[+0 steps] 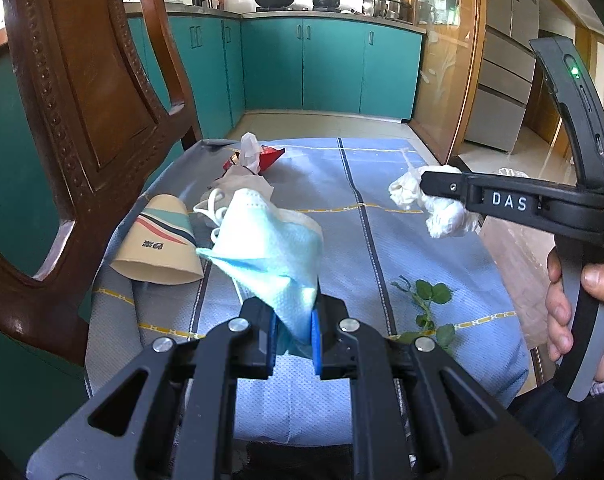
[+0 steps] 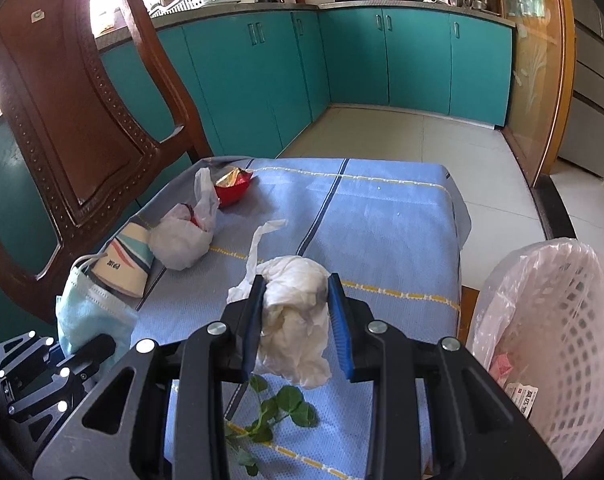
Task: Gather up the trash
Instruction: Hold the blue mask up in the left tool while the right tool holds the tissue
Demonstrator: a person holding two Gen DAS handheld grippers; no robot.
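Observation:
My left gripper (image 1: 293,330) is shut on a light blue face mask (image 1: 270,252), which hangs lifted above the blue tablecloth (image 1: 382,240). My right gripper (image 2: 296,322) is shut on a crumpled white tissue wad (image 2: 296,320); in the left wrist view that tissue wad (image 1: 442,208) shows at the right gripper's tips (image 1: 426,186). A paper cup (image 1: 158,244) lies on its side at the table's left. Behind it sit a knotted white plastic bag (image 2: 182,240) and a red wrapper (image 2: 232,188). A green leafy sprig (image 2: 278,412) lies near the front edge.
A white lattice waste basket (image 2: 550,344) lined with clear plastic stands beside the table's right edge, holding some scraps. A carved wooden chair back (image 2: 70,120) rises along the left. A hand (image 1: 574,304) holds the right gripper's handle. Teal kitchen cabinets (image 2: 382,60) lie beyond the tiled floor.

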